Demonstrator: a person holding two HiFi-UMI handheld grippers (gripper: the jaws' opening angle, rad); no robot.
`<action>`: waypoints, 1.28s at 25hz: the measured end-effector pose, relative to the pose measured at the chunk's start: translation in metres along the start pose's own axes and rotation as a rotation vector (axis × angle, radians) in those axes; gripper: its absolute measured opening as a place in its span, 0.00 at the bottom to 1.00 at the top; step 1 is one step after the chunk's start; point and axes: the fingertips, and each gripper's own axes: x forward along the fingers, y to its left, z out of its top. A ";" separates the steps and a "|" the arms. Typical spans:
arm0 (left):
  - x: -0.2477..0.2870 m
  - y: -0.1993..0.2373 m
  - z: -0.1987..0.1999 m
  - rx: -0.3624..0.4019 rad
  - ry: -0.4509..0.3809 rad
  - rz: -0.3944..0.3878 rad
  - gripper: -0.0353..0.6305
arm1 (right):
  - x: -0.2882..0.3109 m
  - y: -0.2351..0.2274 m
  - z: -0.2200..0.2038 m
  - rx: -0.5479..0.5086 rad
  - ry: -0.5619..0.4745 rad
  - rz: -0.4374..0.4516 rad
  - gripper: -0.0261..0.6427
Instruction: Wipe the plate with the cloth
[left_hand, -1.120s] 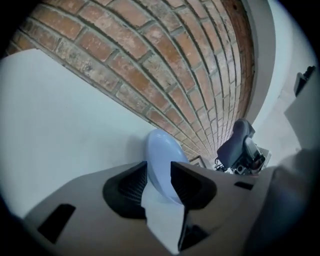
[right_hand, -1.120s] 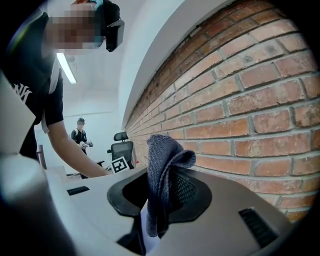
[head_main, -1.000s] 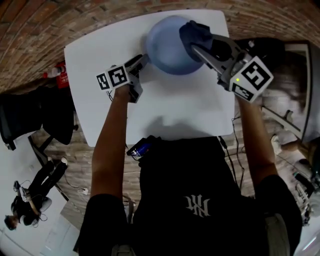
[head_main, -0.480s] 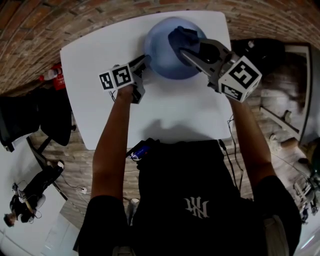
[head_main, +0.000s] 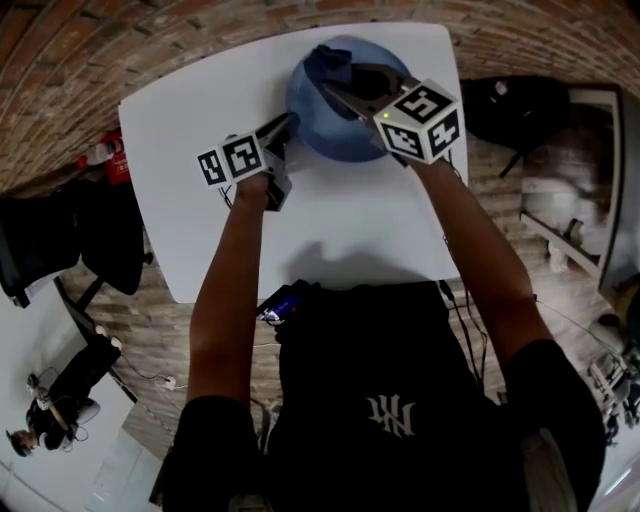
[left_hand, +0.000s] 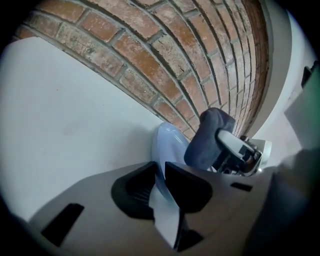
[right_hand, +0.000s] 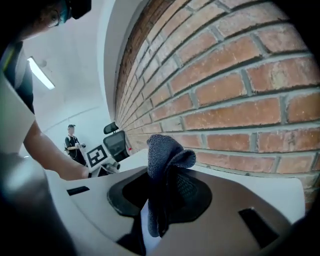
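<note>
Cloth (right_hand: 159, 150) lengthwise along right gripper (right_hand: 162, 180), tip outward.

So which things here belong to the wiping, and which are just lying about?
Job: blue plate, left gripper jaws just closing on its rim; dark cloth, pinched in right gripper; white table.
Lying about: office chair, red item on floor.

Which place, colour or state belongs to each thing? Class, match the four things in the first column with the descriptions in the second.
Things:
1. plate
2. cloth
3. table
4. right tool

Descriptions:
a. white, bearing the dish
b. dark, bunched and pinched between two jaws
c. pale blue and round
d. over the dish, shut on fabric

Pairs: 1-c, 2-b, 3-a, 4-d
</note>
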 end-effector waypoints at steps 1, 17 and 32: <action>0.000 0.000 0.000 -0.004 -0.002 0.001 0.15 | 0.008 -0.004 -0.004 0.008 0.015 -0.005 0.17; 0.000 0.002 0.001 0.021 -0.024 0.036 0.15 | 0.081 -0.020 -0.062 -0.202 0.271 -0.107 0.17; -0.001 0.004 0.002 0.034 -0.031 0.057 0.14 | 0.079 -0.045 -0.067 -0.507 0.418 -0.209 0.17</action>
